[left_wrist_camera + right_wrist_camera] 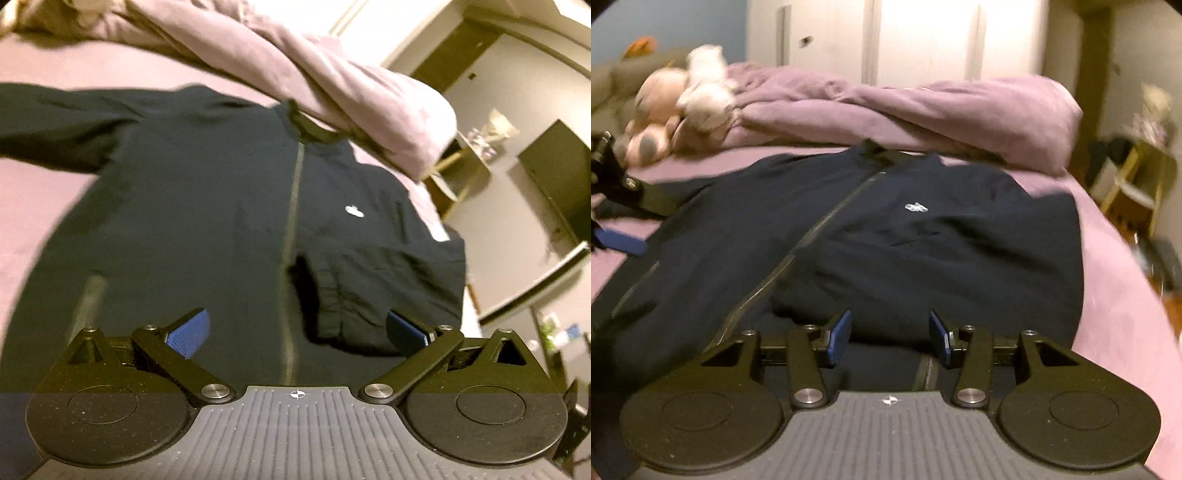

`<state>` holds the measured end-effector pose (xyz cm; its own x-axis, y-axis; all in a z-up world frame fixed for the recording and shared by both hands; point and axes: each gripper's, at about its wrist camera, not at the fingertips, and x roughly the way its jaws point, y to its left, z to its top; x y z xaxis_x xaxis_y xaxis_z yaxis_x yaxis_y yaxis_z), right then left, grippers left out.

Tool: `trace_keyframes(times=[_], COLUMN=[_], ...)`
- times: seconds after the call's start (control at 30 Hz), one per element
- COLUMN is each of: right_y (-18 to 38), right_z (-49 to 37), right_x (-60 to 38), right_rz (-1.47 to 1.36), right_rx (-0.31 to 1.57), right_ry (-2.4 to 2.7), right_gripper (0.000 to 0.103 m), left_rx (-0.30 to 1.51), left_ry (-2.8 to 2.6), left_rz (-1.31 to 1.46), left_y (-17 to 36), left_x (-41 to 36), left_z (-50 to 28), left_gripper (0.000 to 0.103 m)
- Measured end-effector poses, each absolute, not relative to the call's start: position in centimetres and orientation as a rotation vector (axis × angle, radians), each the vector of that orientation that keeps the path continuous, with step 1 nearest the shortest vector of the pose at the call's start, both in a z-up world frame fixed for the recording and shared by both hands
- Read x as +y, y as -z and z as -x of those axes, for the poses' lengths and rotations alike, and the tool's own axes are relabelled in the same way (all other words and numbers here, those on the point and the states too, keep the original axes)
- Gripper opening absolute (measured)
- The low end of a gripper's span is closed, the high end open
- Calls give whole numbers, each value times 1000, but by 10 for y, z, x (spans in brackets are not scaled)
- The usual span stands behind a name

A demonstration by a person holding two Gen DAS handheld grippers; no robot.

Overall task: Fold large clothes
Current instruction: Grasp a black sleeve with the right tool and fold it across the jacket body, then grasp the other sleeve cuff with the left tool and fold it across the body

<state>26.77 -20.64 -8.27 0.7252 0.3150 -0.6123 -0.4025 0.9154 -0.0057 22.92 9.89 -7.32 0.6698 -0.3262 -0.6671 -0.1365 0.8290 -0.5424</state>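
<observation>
- The dark zip jacket [229, 206] is lying front-up on the pink-sheeted bed [33, 206], collar at the far end by the bunched duvet [332, 85] and hem at the near end. It is spread out this way so its parts can be folded in turn.
- In the left wrist view, one sleeve [373, 291] is already lying folded across the chest on the right, below the small white logo. The other sleeve [48, 122] is stretching out to the far left, not yet brought in.
- The left gripper [297, 328] is hovering over the near hem with its blue pads spread wide, gripping nothing (probably free to take the next piece of cloth).
- The right gripper [889, 338] is sitting low at the near edge of the folded sleeve, jaws apart and the cloth lying between and just beyond them. Whether the pads are touching fabric I cannot tell.
- Soft toys [679, 103] are resting at the far left, well apart from the jacket.
- Judging from this, the outstretched sleeve is the step remaining before the body gets folded.
</observation>
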Motion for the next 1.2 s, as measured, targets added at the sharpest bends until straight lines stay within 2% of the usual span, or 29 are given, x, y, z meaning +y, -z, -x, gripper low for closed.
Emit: trace_keyframes(times=[0.23, 0.3, 0.33, 0.5, 0.6, 0.63, 0.83, 0.93, 1.03, 1.13, 1.2], right_y=[103, 114, 116, 119, 116, 115, 117, 113, 106, 102, 104], right_z=[-275, -278, -279, -279, -278, -278, -285, -291, -299, -311, -325], right_x=[-269, -289, -295, -304, -310, -311, -308, -303, -298, -292, -287], right_rz=[-166, -257, -286, -355, -378, -383, -400, -391, -357, -373, -410], right_rx=[738, 753, 754, 756, 761, 758, 769, 773, 764, 758, 764], right_ry=[-213, -173, -163, -154, -168, -174, -182, -185, -183, -204, -226], right_gripper=[44, 41, 41, 41, 41, 41, 41, 41, 41, 41, 41], left_rx=[920, 908, 905, 964, 992, 998, 989, 888, 786, 753, 747], left_ry=[150, 178, 194, 212, 205, 205, 209, 177, 54, -89, -158], left_rz=[768, 799, 803, 803, 846, 861, 765, 686, 491, 387, 330], left_y=[122, 127, 129, 146, 159, 162, 148, 115, 81, 72, 76], left_x=[93, 84, 80, 62, 59, 58, 54, 75, 103, 135, 148], left_z=[-283, -290, -292, -312, -321, -323, -343, -347, -352, -361, -364], left_gripper=[103, 97, 89, 78, 63, 51, 13, 12, 12, 14, 18])
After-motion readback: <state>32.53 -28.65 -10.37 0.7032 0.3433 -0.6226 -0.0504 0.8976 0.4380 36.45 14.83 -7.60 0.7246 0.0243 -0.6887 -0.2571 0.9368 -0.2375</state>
